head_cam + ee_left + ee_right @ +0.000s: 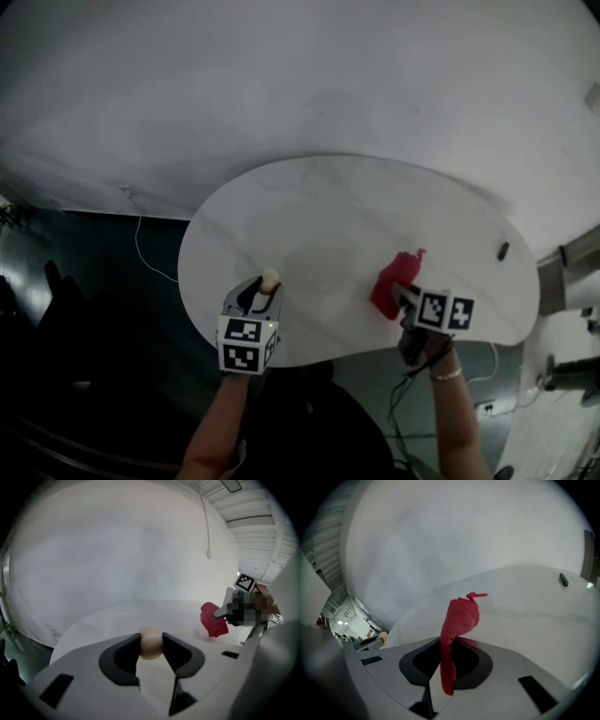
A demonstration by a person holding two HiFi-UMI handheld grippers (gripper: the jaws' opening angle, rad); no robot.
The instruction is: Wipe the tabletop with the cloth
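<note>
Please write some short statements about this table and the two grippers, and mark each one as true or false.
1. The right gripper is closed on the red cloth. True.
2. The left gripper has nothing between its jaws. False: its jaws grip a small round beige object.
3. The white table has a square top with sharp corners. False: its outline is rounded, close to oval.
4. A small dark object lies on the table, apart from both grippers, near the table's right edge in the head view. True.
</note>
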